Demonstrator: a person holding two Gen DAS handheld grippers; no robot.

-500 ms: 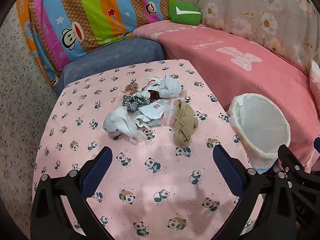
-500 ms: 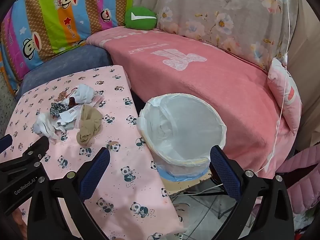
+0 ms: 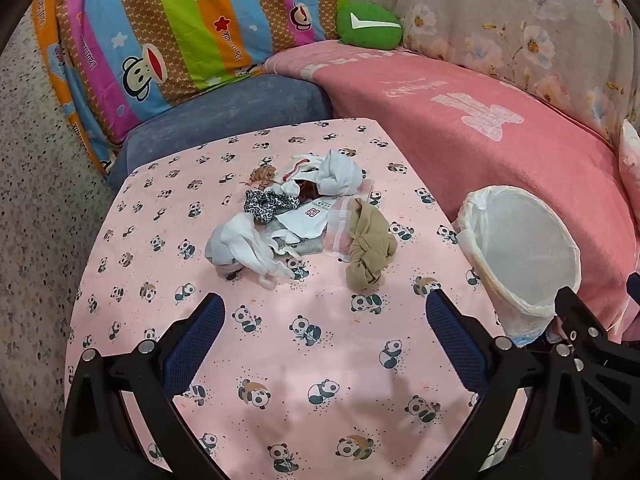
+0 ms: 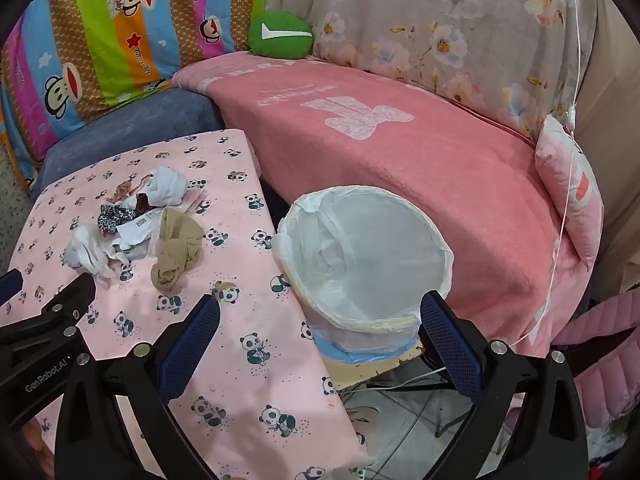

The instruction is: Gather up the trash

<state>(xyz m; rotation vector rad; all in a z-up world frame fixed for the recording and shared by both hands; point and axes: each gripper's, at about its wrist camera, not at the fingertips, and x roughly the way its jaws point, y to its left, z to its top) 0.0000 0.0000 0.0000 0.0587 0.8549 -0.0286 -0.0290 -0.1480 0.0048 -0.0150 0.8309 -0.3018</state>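
A pile of trash lies mid-table on the panda cloth (image 3: 304,344): a tan knotted stocking (image 3: 370,248), a white crumpled cloth (image 3: 244,250), a leopard-print scrap (image 3: 264,205), a white wad (image 3: 338,174) and a labelled wrapper (image 3: 310,220). The pile also shows in the right wrist view, with the stocking (image 4: 176,248) nearest. A white-lined trash bin (image 4: 364,264) stands right of the table, seen too in the left wrist view (image 3: 520,252). My left gripper (image 3: 324,320) is open and empty, short of the pile. My right gripper (image 4: 318,320) is open and empty before the bin.
A pink blanket-covered sofa (image 4: 400,152) runs behind the bin and table. A blue cushion (image 3: 224,116), a striped monkey-print quilt (image 3: 168,28) and a green plush (image 3: 368,24) sit at the back. A pink pillow (image 4: 576,188) lies far right. Speckled floor (image 3: 36,200) at left.
Both grippers have crept slightly forward; nothing else has moved.
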